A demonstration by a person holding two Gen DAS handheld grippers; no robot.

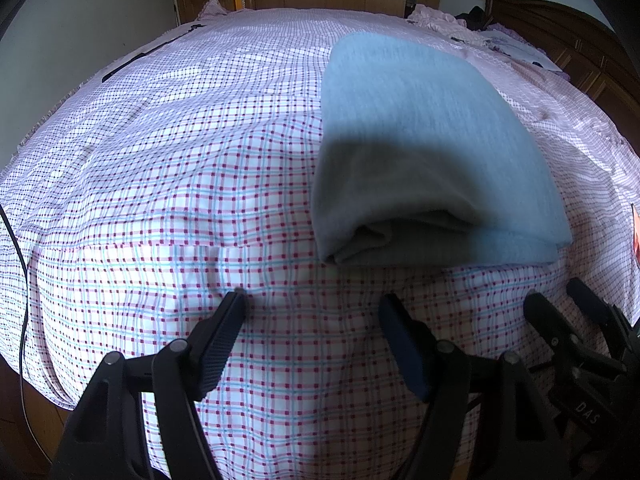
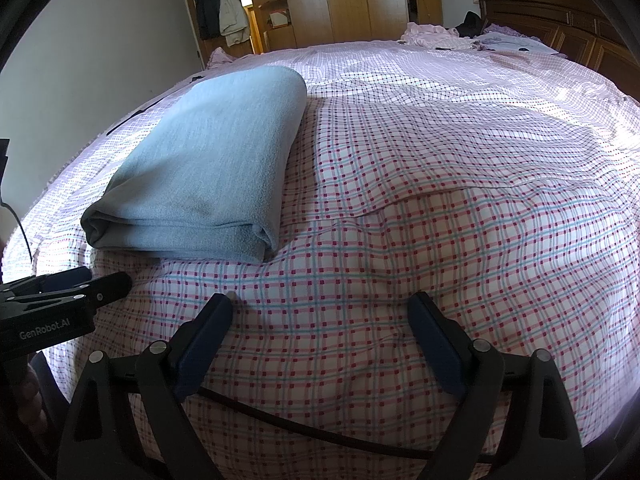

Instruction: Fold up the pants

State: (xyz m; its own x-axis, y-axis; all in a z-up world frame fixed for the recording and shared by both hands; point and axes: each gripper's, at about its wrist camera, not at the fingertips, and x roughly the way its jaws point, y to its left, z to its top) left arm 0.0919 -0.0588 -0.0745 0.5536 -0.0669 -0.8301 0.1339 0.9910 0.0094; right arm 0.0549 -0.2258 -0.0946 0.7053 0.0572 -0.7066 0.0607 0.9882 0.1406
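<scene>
The grey-blue pants (image 1: 424,132) lie folded into a thick rectangle on the checked bedspread (image 1: 180,200); the layered open end faces me. My left gripper (image 1: 314,300) hovers open over bare sheet just short of that end, nothing between its fingers. In the right wrist view the same folded pants (image 2: 208,164) lie to the left. My right gripper (image 2: 324,300) stands open over the bedspread (image 2: 440,200), to the right of the bundle and apart from it. The right gripper's jaws also show at the lower right of the left wrist view, and the left gripper's at the lower left of the right wrist view.
A wooden headboard (image 2: 560,20) rises at the far right, with crumpled clothes (image 2: 432,34) near it. Wardrobes (image 2: 348,0) and hanging coats (image 2: 228,8) stand past the bed's far edge. A black cable (image 2: 312,432) crosses the sheet under my right gripper.
</scene>
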